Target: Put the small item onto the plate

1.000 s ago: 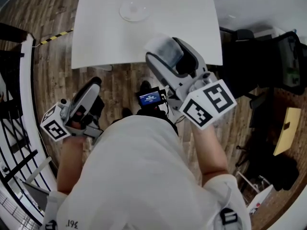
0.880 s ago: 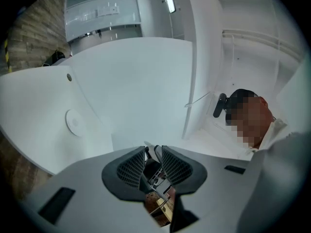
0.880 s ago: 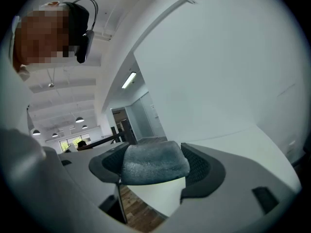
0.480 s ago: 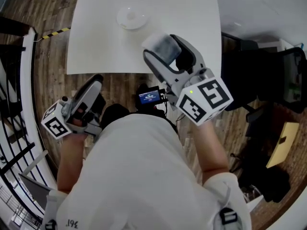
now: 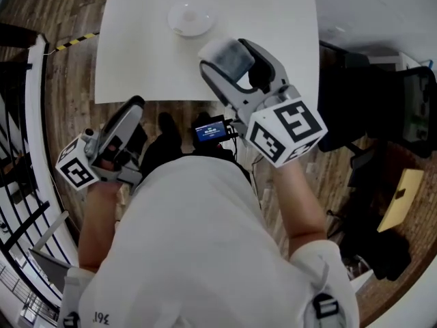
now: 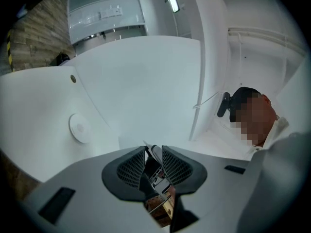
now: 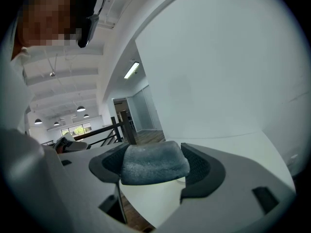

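Two tools are held at the near edge of the white worktop (image 5: 266,19). The right tool (image 5: 235,63) has its jaws clamped on the small grey item (image 5: 227,58), a soft fuzzy pad raised over the worktop's edge and short of the plate (image 5: 191,19) farther back. The left tool (image 5: 133,109) hangs over the wooden floor (image 5: 72,74), jaws nearly together and gripping nothing.

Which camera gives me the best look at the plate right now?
The head view: the plate shows whole from above on the white table. The left gripper view shows it small at the left. In the right gripper view I see only the held grey item, no plate.
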A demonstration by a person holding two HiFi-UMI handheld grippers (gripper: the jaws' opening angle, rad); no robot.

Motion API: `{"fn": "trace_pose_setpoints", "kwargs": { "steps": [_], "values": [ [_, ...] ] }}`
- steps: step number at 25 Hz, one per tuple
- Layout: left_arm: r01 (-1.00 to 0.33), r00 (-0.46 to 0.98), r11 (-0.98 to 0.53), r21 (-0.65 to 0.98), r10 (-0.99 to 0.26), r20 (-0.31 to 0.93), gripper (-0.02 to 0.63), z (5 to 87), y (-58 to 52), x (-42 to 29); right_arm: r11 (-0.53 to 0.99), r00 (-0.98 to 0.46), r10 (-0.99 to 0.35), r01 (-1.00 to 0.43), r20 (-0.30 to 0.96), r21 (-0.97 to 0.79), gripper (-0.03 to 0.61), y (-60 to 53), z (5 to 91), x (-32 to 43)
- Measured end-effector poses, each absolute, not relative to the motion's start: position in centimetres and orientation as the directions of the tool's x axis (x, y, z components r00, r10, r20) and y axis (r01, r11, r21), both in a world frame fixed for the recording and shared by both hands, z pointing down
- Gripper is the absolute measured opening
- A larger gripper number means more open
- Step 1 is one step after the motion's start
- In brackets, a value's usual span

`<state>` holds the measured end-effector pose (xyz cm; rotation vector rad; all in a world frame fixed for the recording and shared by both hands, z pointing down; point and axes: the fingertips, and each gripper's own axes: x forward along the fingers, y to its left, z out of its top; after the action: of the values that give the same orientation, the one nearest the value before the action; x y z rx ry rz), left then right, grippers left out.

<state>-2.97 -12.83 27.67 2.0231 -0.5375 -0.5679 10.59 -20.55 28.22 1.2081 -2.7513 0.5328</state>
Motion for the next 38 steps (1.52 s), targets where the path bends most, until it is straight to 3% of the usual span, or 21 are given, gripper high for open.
{"fn": "trace_pose_setpoints", "kwargs": {
  "steps": [15, 38],
  "values": [
    [-0.161, 0.867, -0.463, 0.872, -0.489, -0.100, 0.094, 30.6, -15.5, -8.0, 0.535, -0.589, -0.753, -0.808, 0.294, -0.249, 0.324, -21.5, 30.6, 6.0],
    [-0.190, 0.890, -0.427, 0.884, -0.454, -0.028, 0.094, 34.0, -20.6, -6.0, 0.518, -0.556, -0.726, -0.829, 0.405, -0.209, 0.324, -26.6, 35.4, 6.2]
  ]
}}
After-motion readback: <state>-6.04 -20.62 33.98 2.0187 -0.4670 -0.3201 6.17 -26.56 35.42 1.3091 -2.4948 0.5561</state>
